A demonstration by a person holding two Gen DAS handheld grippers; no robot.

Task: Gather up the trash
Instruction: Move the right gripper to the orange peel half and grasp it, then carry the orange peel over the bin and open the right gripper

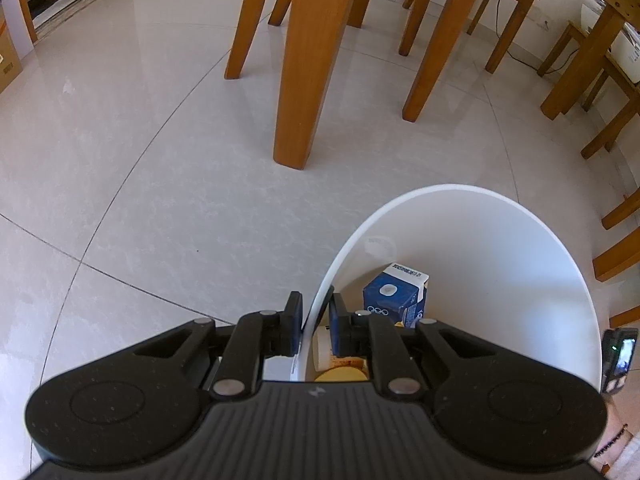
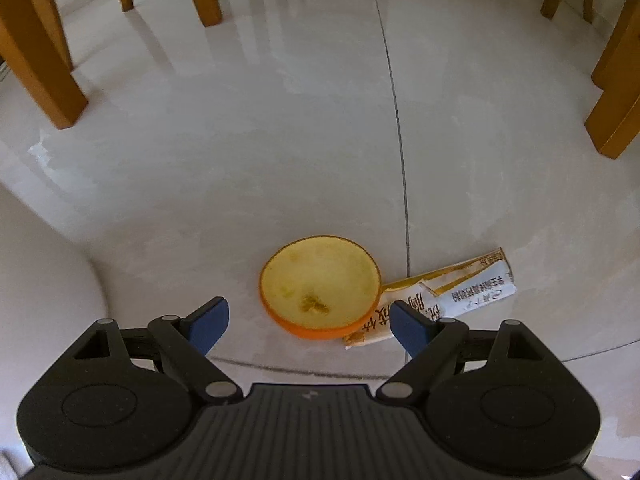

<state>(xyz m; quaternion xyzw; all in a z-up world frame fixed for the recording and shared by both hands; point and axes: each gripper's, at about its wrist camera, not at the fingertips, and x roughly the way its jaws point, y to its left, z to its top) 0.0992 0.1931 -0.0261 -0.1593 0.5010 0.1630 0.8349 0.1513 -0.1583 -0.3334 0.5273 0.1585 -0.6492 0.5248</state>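
Note:
In the left wrist view my left gripper (image 1: 316,318) is shut on the near rim of a white trash bin (image 1: 500,232), one finger outside the wall and one inside. Inside the bin stand a blue carton (image 1: 394,294) and some yellowish scraps (image 1: 340,374). The right wrist view shows a hollowed orange peel half (image 2: 320,286) lying cup-up on the floor, with a torn white and gold wrapper (image 2: 452,294) partly under its right side. My right gripper (image 2: 310,322) is open just above the floor, its blue pads on either side of the peel.
Wooden table and chair legs (image 1: 304,60) stand on the glossy tiled floor beyond the bin, with more legs (image 2: 40,52) at the left and right edges (image 2: 616,120) of the right wrist view. A white curved surface (image 2: 40,272) sits at the left.

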